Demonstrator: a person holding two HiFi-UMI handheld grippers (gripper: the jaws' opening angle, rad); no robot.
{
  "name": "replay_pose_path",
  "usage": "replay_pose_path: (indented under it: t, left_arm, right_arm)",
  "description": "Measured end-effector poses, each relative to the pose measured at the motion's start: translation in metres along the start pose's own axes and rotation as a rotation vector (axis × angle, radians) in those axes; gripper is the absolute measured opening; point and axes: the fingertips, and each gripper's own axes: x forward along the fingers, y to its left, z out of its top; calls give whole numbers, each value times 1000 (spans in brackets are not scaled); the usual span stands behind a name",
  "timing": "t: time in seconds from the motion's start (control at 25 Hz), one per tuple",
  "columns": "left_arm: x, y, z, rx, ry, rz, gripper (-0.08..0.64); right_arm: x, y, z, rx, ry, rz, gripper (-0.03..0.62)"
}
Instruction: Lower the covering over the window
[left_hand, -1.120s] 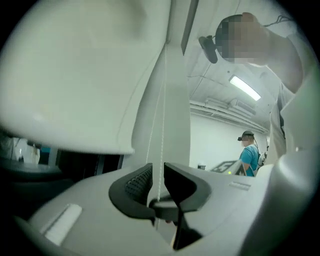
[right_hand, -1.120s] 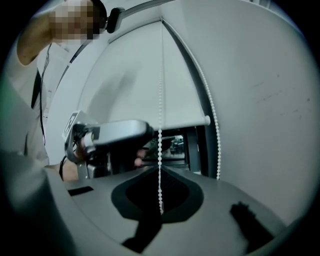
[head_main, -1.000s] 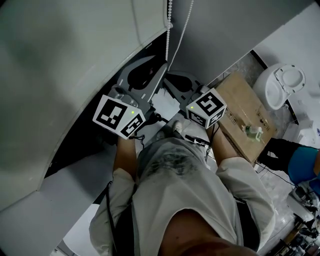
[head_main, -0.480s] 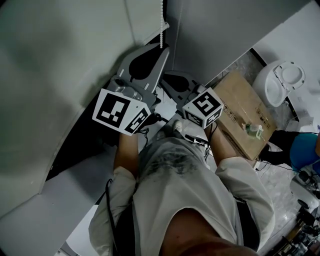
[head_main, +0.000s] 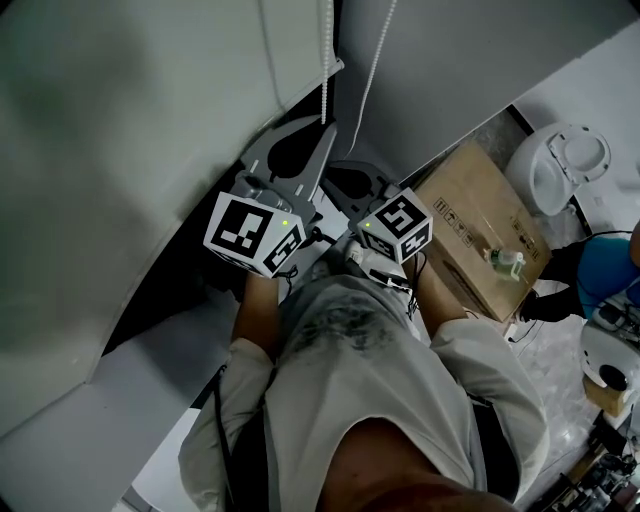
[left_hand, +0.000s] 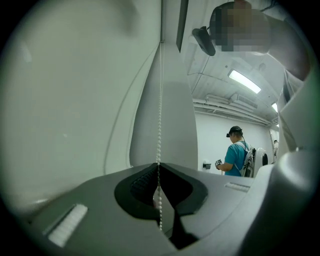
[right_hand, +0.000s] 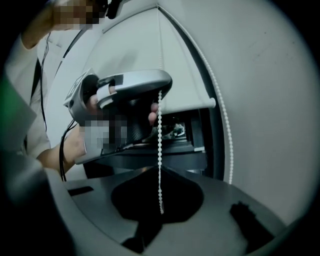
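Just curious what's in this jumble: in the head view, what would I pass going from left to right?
Pale roller blind → left gripper → right gripper → cardboard box → white toilet → person in a blue top.

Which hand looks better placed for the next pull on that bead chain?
Left. The left gripper grips the bead chain higher up, above the right gripper; its fingers have just been closing on it, so it probably has more room to pull down. The right grips the same strand lower.
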Motion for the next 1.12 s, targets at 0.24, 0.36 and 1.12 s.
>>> replay_pose_path:
  t: [0.24,0.36,1.12]
  left_arm:
    - [-4,0,-20,-26,32,0,17]
    - [-4,0,-26,-33,51,3,17]
    - [-11,-7,-58,-62,110,9,17]
  right_arm:
    - [2,4,-20,29,49,1,21]
    - [3,4,-26,39,68,4,21]
    - [-20,4,-36,69,52,-22,23]
